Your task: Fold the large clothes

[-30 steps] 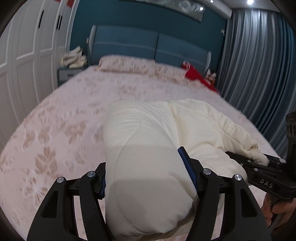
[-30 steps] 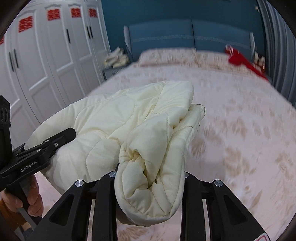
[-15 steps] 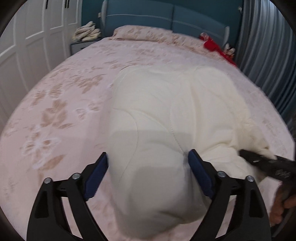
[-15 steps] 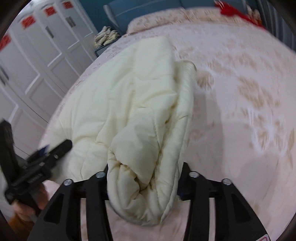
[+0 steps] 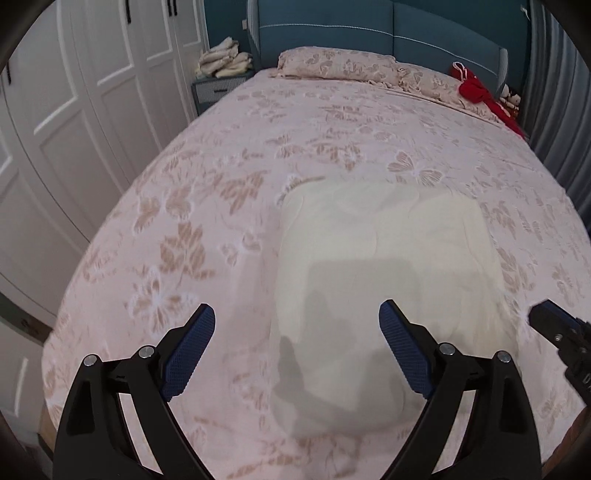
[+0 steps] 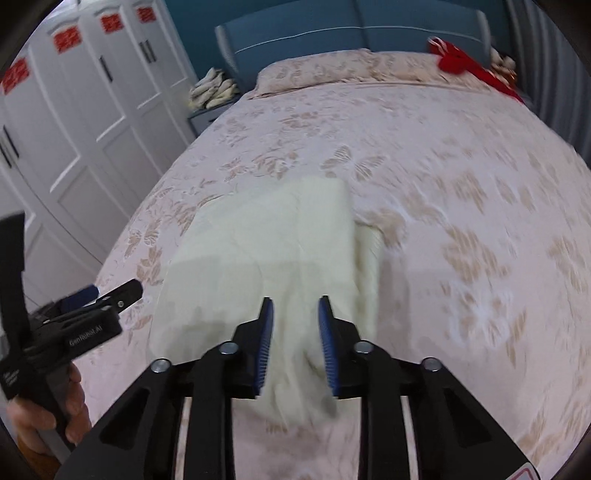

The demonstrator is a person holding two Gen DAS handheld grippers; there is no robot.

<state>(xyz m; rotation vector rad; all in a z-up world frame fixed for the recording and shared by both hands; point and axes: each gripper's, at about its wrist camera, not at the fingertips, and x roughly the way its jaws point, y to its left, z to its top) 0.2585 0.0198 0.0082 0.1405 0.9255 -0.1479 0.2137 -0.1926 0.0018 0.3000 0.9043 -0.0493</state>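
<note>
1. The cream padded jacket [image 5: 388, 266] lies folded into a rough rectangle on the bed [image 5: 229, 177], toward its foot end, on the pink flowered bedspread.
2. Around it: two matching pillows [image 5: 332, 66] at the blue headboard [image 5: 369, 33], a red cloth [image 5: 476, 90] at the far right corner, a nightstand [image 5: 218, 88] with a pile of pale folded things [image 5: 223, 62] on top, white wardrobe doors [image 5: 74, 110] along the left, a grey curtain [image 5: 554, 92] on the right. Nothing lies between the grippers and the jacket.
3. The left hand-held gripper [image 5: 295, 350] is spread wide, empty, hovering above the jacket's near edge.
4. The right hand-held gripper [image 6: 295, 339] has its jaws parted with a narrow gap; jacket fabric shows between them, but the pads do not look pressed onto it.
5. Half a second ago both grippers pinched bunched folds of the jacket; since then they have let go and drawn back, and the jacket has settled flatter.
</note>
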